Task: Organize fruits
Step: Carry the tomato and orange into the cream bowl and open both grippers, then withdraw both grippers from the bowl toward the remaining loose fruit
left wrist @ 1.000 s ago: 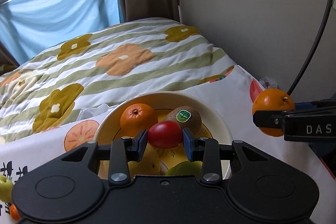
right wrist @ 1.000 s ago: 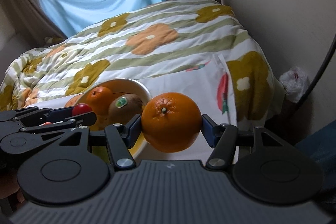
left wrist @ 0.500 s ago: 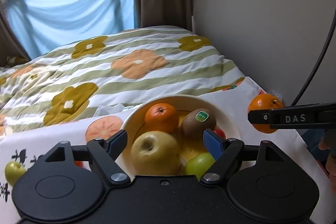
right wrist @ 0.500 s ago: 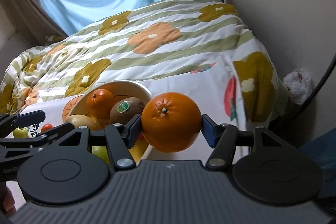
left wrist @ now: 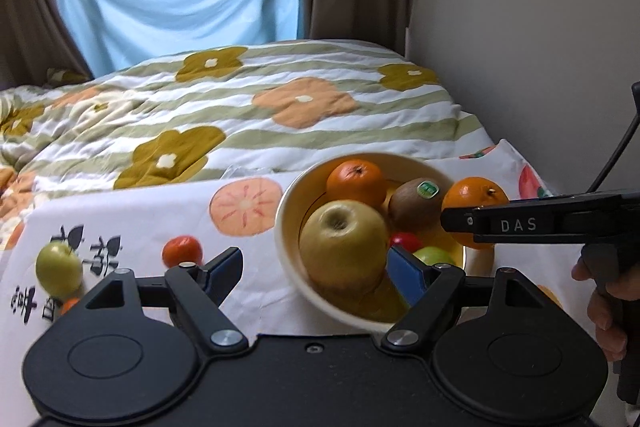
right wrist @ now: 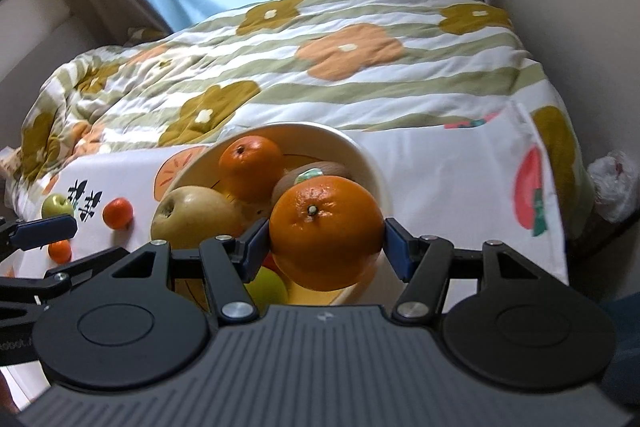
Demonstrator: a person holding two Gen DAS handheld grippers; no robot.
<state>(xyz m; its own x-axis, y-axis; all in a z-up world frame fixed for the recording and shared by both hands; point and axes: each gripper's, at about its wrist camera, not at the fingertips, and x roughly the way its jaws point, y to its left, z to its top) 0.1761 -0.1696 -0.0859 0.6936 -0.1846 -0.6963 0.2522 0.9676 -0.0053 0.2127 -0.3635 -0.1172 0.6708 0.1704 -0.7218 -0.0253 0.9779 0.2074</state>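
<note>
Right wrist view: the cream bowl (right wrist: 376, 167) sits on the fruit-print cloth (right wrist: 452, 179), directly beneath and ahead of the right gripper (right wrist: 326, 245), whose pads pinch a large orange (right wrist: 326, 231) over the near rim. The left gripper (left wrist: 316, 269) stands spread and empty; the small tangerine (left wrist: 183, 251) and green apple (left wrist: 59, 269) lie on its side.

— That bowl (left wrist: 290, 223) looks glazed and smooth — ceramic, I'd guess.
— And the orange (right wrist: 326, 231) has a dimpled, glossy peel; the quilt (left wrist: 240, 115) is soft, matt, stitched cloth.
</note>
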